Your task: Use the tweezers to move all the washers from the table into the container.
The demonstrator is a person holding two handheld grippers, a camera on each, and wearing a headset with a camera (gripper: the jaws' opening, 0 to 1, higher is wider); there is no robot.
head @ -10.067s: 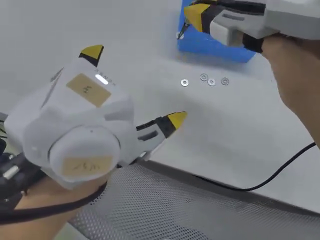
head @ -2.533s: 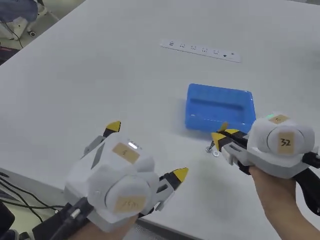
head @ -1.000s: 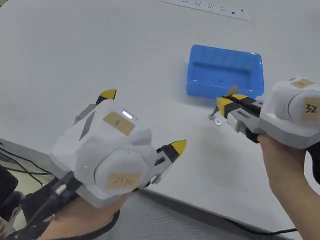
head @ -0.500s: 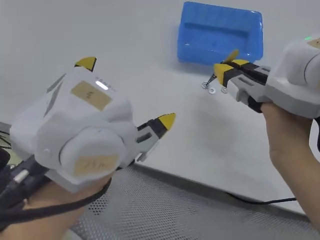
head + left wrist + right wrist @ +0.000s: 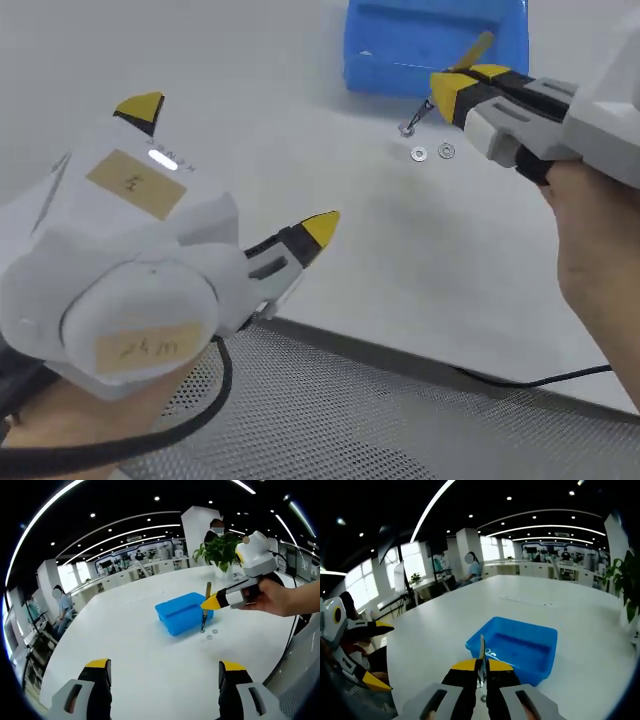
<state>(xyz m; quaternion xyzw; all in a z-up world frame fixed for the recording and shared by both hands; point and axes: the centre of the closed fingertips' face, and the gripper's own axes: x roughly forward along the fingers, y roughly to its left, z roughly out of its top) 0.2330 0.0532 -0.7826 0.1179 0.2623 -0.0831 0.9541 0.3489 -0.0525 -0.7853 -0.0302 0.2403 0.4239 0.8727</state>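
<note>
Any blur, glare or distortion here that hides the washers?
Head view: slightly soft, even light, faint shadows; washers readable on the table. Left gripper view: heavy fisheye bending, washers tiny but visible. Right gripper view: ceiling lights bowed into arcs, container sharp enough.

The container (image 5: 400, 50) sits at the far side of the table (image 5: 250, 60). Two washers (image 5: 419, 153) lie side by side just in front of it, with the tweezers (image 5: 415, 118) tip just left of them. The left gripper (image 5: 231, 165) hangs near left, well apart.
</note>
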